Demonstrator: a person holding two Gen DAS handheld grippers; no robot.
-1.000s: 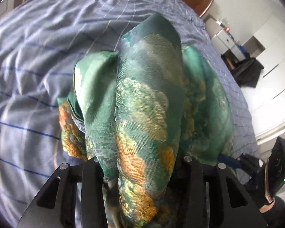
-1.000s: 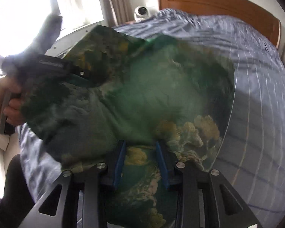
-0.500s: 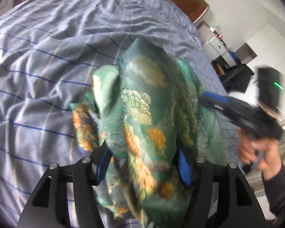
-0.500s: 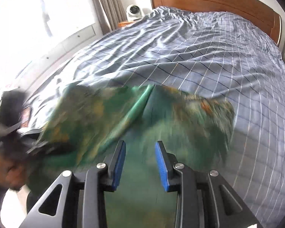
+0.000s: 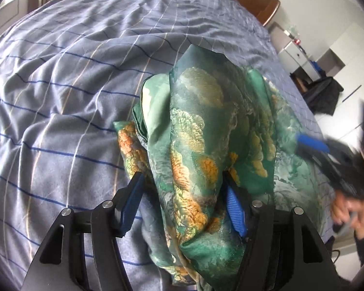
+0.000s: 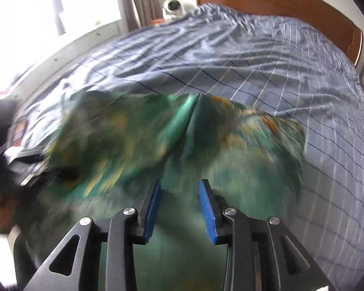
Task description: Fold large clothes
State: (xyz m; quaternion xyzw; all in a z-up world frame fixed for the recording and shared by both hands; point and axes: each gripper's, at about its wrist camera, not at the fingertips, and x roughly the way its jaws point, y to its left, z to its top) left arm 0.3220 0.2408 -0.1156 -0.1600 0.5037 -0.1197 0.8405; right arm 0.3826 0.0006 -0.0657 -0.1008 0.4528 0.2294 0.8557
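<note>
A green floral garment (image 5: 206, 145) is lying bunched on the blue checked bedspread (image 5: 60, 97), one ridge of it rising between the parted jaws of the left gripper (image 5: 182, 208), whose pads are standing clear of the cloth. The right gripper (image 6: 179, 206) is hovering over the blurred garment with jaws apart, nothing visibly pinched between its blue pads. No flat, squared fold is showing; judging by this, the folding is lying almost wholly ahead.
</note>
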